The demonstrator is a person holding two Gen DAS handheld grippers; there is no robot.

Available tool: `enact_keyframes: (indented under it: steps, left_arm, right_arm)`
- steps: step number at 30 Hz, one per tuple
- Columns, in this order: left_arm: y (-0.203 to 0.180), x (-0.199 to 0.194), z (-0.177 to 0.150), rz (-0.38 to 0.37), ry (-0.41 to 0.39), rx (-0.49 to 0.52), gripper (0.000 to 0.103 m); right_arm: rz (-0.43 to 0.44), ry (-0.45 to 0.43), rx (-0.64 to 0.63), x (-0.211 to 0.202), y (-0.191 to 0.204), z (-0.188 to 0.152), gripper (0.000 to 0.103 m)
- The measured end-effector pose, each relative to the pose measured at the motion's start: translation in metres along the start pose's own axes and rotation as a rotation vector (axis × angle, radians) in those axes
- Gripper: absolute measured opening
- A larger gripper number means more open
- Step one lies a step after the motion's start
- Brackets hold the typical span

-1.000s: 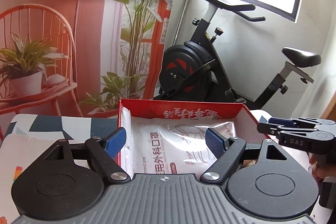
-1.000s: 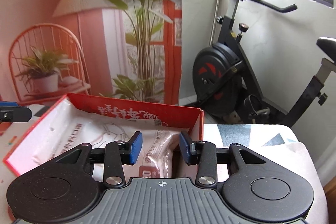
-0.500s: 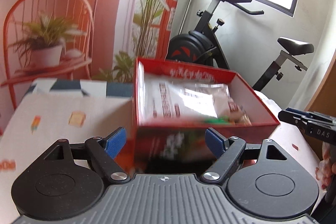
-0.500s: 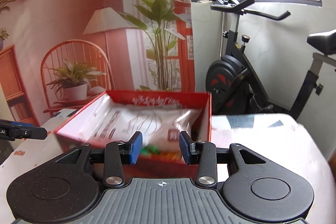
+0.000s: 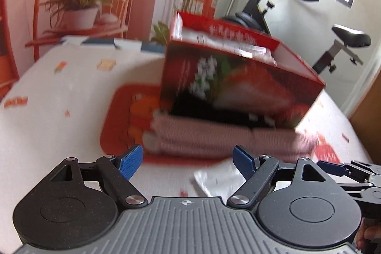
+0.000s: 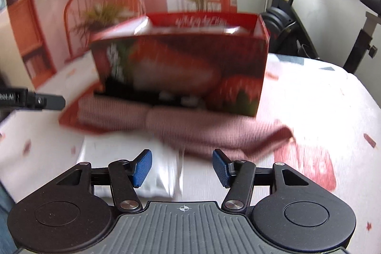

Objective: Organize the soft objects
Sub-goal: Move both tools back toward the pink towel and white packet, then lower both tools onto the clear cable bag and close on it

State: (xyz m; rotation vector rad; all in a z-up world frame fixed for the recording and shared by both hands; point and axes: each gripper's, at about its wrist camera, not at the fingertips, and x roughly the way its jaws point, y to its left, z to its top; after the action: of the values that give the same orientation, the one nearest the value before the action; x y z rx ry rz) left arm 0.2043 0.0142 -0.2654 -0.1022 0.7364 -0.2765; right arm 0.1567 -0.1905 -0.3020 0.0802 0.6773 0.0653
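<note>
A red cardboard box (image 5: 238,85) (image 6: 185,70) printed with strawberries stands on the bed, with white plastic packets showing inside it. In front of the box lies a folded pink knitted cloth (image 5: 226,137) (image 6: 202,127). A shiny white plastic packet (image 5: 214,180) (image 6: 133,166) lies nearest me. My left gripper (image 5: 188,162) is open above the packet's near edge, nothing between its fingers. On my right gripper (image 6: 182,164) the jaws are opening; they stand over the packet's right part without touching it. The right gripper's tip (image 5: 343,170) shows in the left wrist view.
A flat red mat (image 5: 123,120) with orange shapes lies left of the cloth on the white patterned bedspread (image 5: 59,116). Behind the bed stand an orange chair with a potted plant (image 5: 81,4), tall plants and an exercise bike (image 5: 297,6). The left gripper's tip (image 6: 35,100) juts in at the left.
Both grippers have pulled back from over the box and sunk toward the bedspread, so the cloth and packet have come into view. The right jaws have spread wider.
</note>
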Motion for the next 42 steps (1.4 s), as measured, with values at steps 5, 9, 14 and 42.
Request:
enact_keyframes:
  steps: [5,9,14,42]
  left_arm:
    - [-0.008,0.003,-0.012,0.006,0.040,0.029,0.084]
    - [-0.006,0.004,-0.012,0.010,0.043,0.022,0.085]
    - [-0.004,0.002,-0.018,0.021,0.048,-0.002,0.085]
    - [0.028,-0.017,-0.003,-0.021,-0.080,-0.129,0.078]
  right_arm:
    - [-0.028,0.044,-0.059,0.004,0.010,-0.026,0.053]
    - [-0.021,0.058,-0.059,0.007,0.011,-0.030,0.055]
    - [-0.021,0.073,-0.088,0.012,0.014,-0.029,0.057]
    - [0.097,-0.051,-0.148,0.016,0.036,0.028,0.049]
